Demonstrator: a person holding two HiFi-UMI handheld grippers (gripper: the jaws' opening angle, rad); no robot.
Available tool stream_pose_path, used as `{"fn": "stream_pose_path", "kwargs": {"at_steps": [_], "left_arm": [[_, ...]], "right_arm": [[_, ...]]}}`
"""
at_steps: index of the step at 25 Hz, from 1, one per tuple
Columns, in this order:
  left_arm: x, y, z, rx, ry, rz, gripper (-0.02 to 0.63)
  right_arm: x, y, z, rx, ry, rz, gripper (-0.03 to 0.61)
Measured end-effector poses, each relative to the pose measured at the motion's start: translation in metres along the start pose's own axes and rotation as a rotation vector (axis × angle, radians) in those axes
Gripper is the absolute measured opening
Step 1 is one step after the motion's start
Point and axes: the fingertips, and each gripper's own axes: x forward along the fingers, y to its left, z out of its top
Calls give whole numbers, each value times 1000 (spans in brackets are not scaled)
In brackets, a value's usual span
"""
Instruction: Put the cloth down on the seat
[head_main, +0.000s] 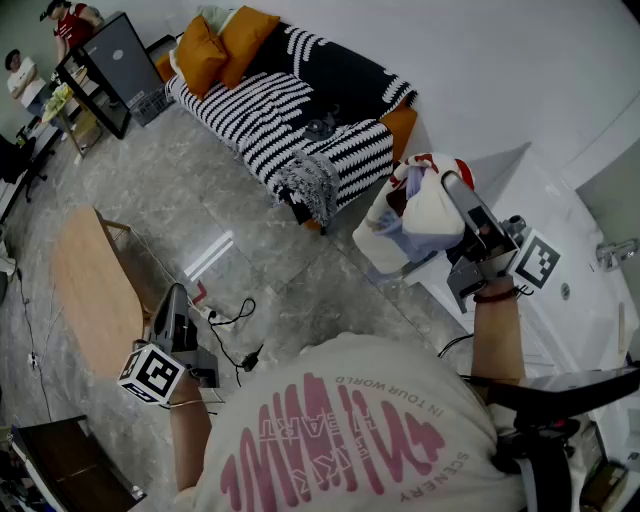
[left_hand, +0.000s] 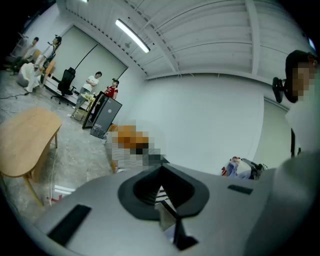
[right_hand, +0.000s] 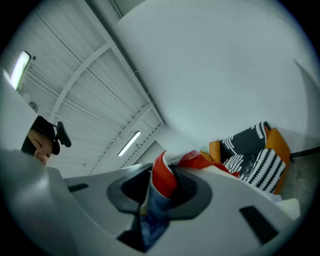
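My right gripper (head_main: 457, 192) is shut on a bunched cloth (head_main: 420, 220) of white, red and blue, held in the air over the floor just right of the sofa's near end. In the right gripper view a red and blue fold of the cloth (right_hand: 161, 192) runs between the jaws of the right gripper (right_hand: 157, 202). The sofa (head_main: 290, 115) has a black-and-white striped cover and orange cushions (head_main: 220, 45); its seat lies up and left of the cloth. My left gripper (head_main: 173, 297) hangs low at the left, shut and holding nothing, and it points toward the sofa (left_hand: 125, 145).
A light wooden table (head_main: 90, 290) stands at the left, and black cables (head_main: 235, 335) trail over the grey marble floor. A white counter (head_main: 570, 220) runs along the right. A black chair (head_main: 560, 400) is at the bottom right. People stand by a black screen (head_main: 120, 60) at the far left.
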Motion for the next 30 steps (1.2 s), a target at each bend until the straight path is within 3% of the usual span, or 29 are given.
{"fn": "stream_pose_path", "kwargs": {"at_steps": [12, 16, 22, 30], "left_arm": [[-6, 1, 12, 37, -63, 31, 8], [-12, -15, 23, 133, -136, -6, 8], [-15, -40, 14, 307, -71, -60, 8], [-5, -17, 27, 273, -114, -144, 8]], "right_arm": [[2, -1, -1, -1, -4, -4, 99], [1, 0, 0, 3, -4, 3, 98], [-2, 2, 0, -5, -12, 9, 100], [24, -1, -2, -45, -94, -6, 99]]}}
